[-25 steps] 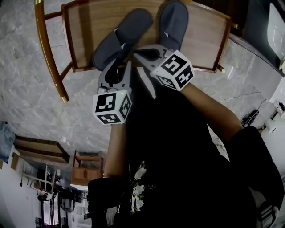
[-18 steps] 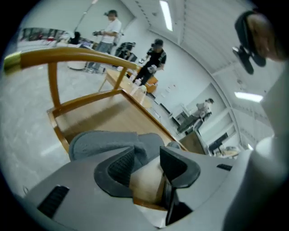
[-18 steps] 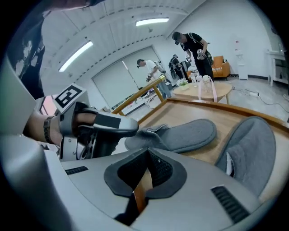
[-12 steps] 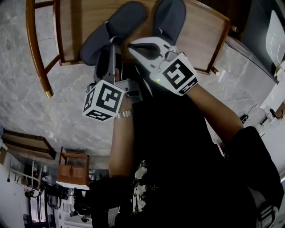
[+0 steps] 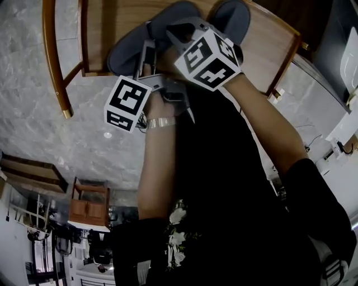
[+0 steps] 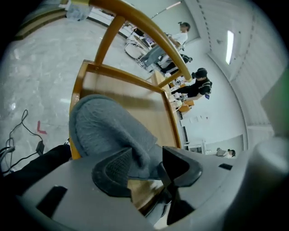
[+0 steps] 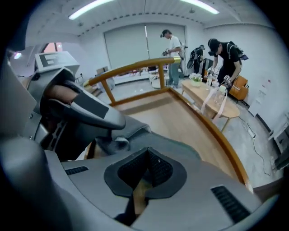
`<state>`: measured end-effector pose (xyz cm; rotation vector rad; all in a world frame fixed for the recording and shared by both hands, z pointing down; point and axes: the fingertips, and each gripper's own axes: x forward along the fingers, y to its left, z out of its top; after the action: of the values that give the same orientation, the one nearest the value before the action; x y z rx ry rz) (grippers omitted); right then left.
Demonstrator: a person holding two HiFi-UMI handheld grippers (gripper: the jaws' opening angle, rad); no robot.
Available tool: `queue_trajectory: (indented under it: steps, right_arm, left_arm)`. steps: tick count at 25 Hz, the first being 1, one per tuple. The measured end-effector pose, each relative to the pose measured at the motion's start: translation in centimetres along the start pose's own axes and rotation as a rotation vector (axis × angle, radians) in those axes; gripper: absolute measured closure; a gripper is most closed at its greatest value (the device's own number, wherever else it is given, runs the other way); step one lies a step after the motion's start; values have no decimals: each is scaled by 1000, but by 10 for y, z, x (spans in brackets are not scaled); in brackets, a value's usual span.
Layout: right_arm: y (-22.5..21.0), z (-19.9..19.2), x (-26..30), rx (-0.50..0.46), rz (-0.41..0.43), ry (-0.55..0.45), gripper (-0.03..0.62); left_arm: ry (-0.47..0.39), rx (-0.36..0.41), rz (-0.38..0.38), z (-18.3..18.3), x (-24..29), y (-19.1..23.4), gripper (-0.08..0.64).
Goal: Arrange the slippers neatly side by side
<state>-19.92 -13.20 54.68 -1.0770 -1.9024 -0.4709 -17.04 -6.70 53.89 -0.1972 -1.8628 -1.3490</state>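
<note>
Both jaws of left gripper [image 6: 144,168]: having just been opening, now gaping around the left slipper's [image 6: 108,122] near edge without pressing, likely releasing it.
Right gripper [image 7: 145,169]: pinching shut on nothing, probably for nudging the right slipper [image 5: 232,17].
Chair seat [image 6: 135,94]: carrying both slippers.
Room: pale marbled floor [image 5: 33,67] spreading below; people [image 7: 222,56] standing by a far desk [image 7: 212,97].

Low in frame sat the right gripper [image 7: 145,159], its fingers [image 7: 159,169] met pad to pad, a grey slipper [image 7: 178,151] lay just beyond them on the wooden chair seat [image 7: 176,119], the left gripper [image 7: 108,119] loomed at the left — people [image 7: 226,54] stood past the curved backrest [image 7: 135,66]
</note>
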Motion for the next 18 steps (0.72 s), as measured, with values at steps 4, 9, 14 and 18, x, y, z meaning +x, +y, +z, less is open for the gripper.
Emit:
queue_trajectory:
  steps: [4,9,14,18]
  right_arm:
    - [9,-15,10,17,5,79,594]
    - [8,-16,10,59,9,81,594]
    - [17,-19,10,79,44,106,594]
    - [31,-23,10,126,88,123,594]
  left_arm:
    - [16,10,42,3,8,21,515]
    - [26,32,48,4,11,24,539]
    - [49,235,76,9,12,19,546]
    - [69,407,95,17,18,12,548]
